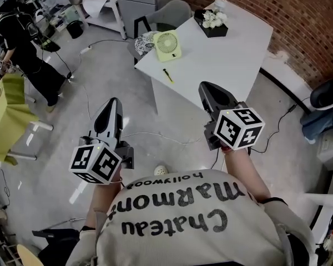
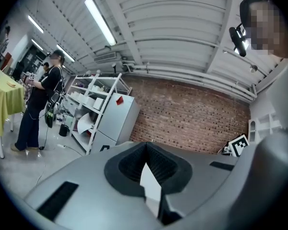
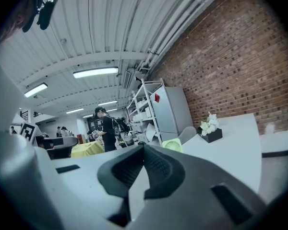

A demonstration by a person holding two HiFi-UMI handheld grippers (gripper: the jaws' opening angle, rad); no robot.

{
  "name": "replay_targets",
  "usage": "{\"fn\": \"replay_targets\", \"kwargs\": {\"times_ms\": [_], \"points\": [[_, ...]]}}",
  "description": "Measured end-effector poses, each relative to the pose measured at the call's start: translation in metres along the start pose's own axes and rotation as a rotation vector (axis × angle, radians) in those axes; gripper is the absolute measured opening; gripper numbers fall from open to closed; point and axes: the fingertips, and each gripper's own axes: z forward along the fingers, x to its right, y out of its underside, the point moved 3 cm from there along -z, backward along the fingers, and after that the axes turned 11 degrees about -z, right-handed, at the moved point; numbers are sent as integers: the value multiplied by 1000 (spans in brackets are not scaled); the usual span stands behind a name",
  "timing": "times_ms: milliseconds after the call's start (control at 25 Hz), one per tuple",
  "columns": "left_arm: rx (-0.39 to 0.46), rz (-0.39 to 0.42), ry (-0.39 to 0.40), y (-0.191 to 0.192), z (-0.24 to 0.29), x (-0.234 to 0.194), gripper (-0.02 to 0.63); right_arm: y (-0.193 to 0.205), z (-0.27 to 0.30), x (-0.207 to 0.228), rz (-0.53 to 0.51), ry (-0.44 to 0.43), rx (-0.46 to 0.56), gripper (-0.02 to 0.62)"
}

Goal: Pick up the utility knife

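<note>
The utility knife (image 1: 168, 75), small with a yellow body, lies near the front-left edge of the white table (image 1: 222, 60) in the head view. Both grippers are held out over the floor, short of the table and apart from the knife. My left gripper (image 1: 114, 102) points ahead over the grey floor, its jaws shut with nothing between them (image 2: 145, 145). My right gripper (image 1: 206, 87) reaches just to the table's near edge, to the right of the knife, jaws also shut and empty (image 3: 144, 147). The knife shows in neither gripper view.
A pale green fan (image 1: 167, 45) and a black box of white flowers (image 1: 212, 24) stand on the table. A grey chair (image 1: 175, 11) sits behind it. A person in black (image 1: 22, 37) stands at far left by a yellow-green clothed table (image 1: 3, 121). Cables cross the floor.
</note>
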Motion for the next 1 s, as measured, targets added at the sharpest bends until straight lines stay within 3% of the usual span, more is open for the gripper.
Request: {"fn": "replay_targets", "kwargs": {"times_ms": [200, 360, 680, 1000], "points": [[-15, 13, 8, -13, 19, -44, 0, 9, 39, 0, 30, 57, 13, 3], [-39, 7, -26, -3, 26, -85, 0, 45, 61, -1, 45, 83, 0, 3], [-110, -72, -135, 35, 29, -141, 0, 138, 89, 20, 136, 106, -193, 3], [-81, -78, -231, 14, 44, -182, 0, 166, 157, 48, 136, 108, -292, 3]]}}
